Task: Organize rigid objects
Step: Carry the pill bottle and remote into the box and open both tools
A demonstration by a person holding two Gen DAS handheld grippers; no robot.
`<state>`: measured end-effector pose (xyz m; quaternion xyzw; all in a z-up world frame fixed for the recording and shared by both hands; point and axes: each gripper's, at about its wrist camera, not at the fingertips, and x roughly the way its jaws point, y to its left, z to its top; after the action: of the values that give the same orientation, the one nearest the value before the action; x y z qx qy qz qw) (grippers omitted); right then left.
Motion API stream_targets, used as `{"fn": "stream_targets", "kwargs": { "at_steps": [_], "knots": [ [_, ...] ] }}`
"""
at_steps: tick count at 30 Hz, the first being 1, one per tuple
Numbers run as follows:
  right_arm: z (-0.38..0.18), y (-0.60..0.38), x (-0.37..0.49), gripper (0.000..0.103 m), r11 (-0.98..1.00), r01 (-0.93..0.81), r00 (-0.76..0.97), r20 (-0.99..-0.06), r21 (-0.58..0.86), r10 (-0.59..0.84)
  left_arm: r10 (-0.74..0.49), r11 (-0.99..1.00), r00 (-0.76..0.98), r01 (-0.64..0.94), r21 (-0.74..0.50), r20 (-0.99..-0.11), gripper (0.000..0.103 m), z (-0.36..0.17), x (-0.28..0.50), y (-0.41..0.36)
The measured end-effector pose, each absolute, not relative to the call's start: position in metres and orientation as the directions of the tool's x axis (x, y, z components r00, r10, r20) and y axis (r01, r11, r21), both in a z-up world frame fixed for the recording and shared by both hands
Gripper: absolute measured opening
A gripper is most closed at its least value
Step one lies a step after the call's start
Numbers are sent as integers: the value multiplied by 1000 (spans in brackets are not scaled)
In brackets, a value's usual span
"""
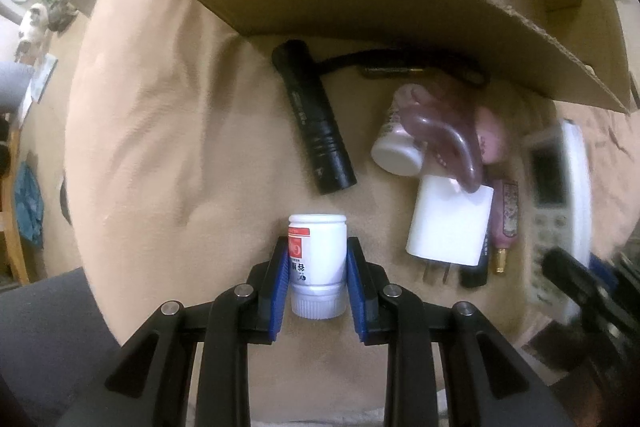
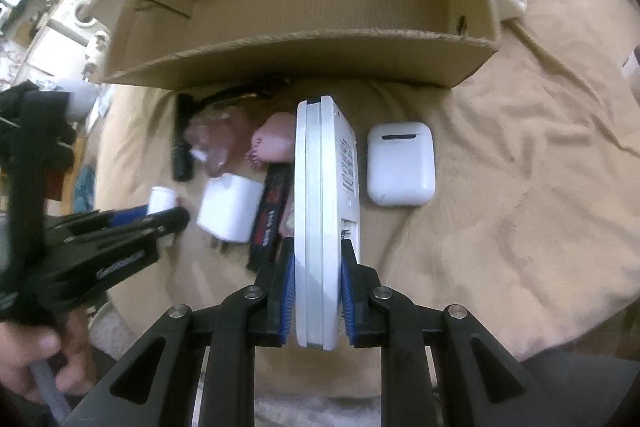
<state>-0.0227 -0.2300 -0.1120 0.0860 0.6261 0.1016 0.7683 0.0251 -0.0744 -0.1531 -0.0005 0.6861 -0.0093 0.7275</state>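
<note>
Left tool clamped on a small white bottle with a red label, blue pads pressed to both its sides, cap end toward the camera. Right tool clamped on a white remote control, held on edge, pads tight against its front and back.

Landmark: open cardboard box lying on a tan blanket over a bed. Just in front of the box's near wall, a black flashlight with its cord running under the box edge. Beside that, also before the box, a lying white jar partly under a brownish translucent clip. Further from the box, a white charger plug, prongs pointing away from it. Next to the plug, a dark narrow item and a pink patterned tube, blurred. In the right wrist view, a white earbud case in front of the box, just right of the held remote. At that view's lower left, a hand gripping the left tool's handle.
</note>
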Motion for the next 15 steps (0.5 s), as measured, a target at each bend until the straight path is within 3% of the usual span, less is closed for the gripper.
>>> {"fn": "stream_targets", "kwargs": {
  "at_steps": [8,15],
  "knots": [
    [-64,-246,-38,21,908,-46,262,-872,416,413,25,999,158,31,30,-987,24,-109,8,-69],
    [-27,-258,-11,21,879,-71,332,-820,472,467,-32,999,269,19,-28,-963,24,-45,20,-70]
  ]
}}
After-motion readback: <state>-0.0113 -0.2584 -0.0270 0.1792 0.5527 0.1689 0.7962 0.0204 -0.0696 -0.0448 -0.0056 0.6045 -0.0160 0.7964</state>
